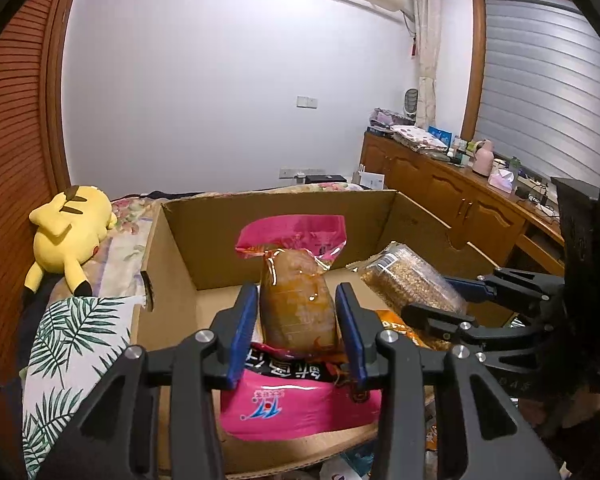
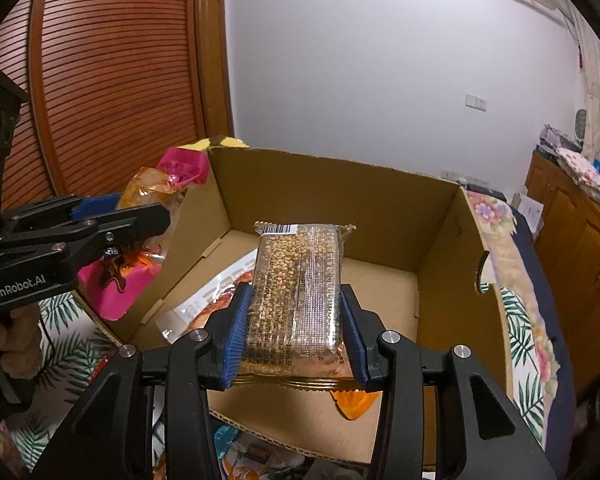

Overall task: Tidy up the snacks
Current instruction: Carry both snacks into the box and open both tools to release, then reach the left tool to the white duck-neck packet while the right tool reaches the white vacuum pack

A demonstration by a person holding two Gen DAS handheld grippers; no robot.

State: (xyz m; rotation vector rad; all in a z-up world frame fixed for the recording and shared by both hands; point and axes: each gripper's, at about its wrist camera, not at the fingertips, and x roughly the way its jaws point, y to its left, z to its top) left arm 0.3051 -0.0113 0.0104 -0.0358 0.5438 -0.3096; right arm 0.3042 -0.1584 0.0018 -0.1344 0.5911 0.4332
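The bed carries a cardboard box — and a yellow plush.

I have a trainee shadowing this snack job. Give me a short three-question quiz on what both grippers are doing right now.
1. True or false: the left gripper is empty.
2. What does the right gripper hold? A) grain bar pack B) yellow plush C) pink thermos
3. Fill in: both snacks are held over an open cardboard ____.

Key:
1. False; it is shut on the pink pouch.
2. A; the grain bar pack sits between its blue pads.
3. box; one flat packet already lies inside.
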